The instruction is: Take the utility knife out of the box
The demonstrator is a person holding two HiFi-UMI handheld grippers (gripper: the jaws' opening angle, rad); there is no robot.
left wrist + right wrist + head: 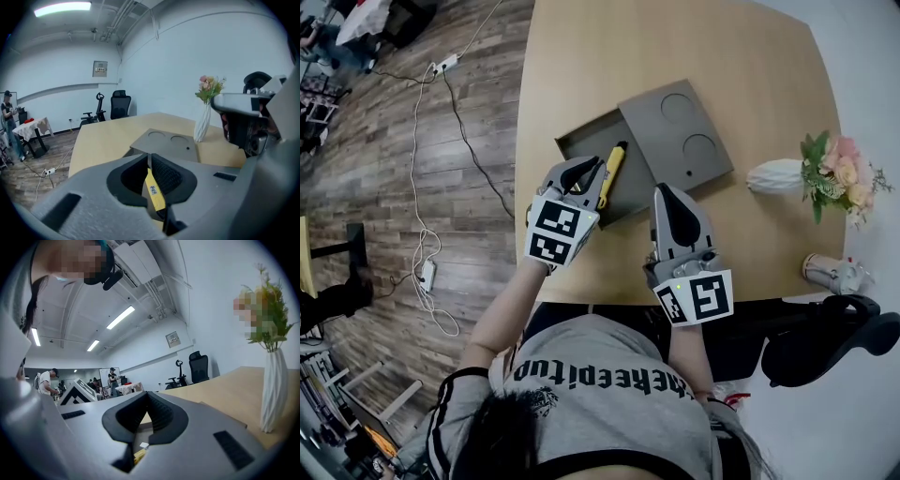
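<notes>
Tan table (581,56), white vase (776,175) upright near table's right edge, pink flowers (842,176) in it, black chair (825,342) off table's near right corner, white cable (420,169) and power strip (428,274) on wood floor (375,187) left of table

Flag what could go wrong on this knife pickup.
1. The left gripper is shut right beside the utility knife; lowering like this would likely shove it, not grasp it.
2. The knife lies near the box edge by the lid, leaving little jaw room.
3. The vase stands at the table's right; a wide lift could tip it.
</notes>
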